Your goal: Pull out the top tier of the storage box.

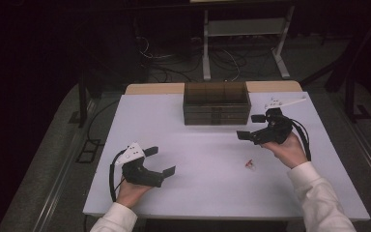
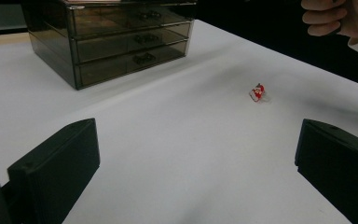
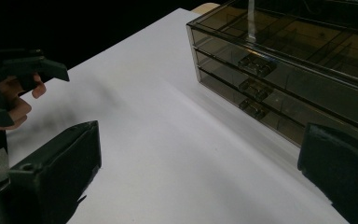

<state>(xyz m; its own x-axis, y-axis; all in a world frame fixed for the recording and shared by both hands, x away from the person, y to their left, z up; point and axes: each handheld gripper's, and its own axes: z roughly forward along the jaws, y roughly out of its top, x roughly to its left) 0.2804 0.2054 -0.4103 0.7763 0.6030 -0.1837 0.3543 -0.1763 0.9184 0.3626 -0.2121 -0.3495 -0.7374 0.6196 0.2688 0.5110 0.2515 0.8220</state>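
Small red object near right hand-held gripper

Smoky translucent glossy plastic three-drawer box, far centre. White matt smooth tabletop. Black matt plastic left gripper and right gripper. Small red-white glossy piece, near right.

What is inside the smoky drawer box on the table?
The drawer box has three shut drawers. Through its tinted top, dividers show in the top drawer; no contents can be made out, and the lower drawers are too dark.
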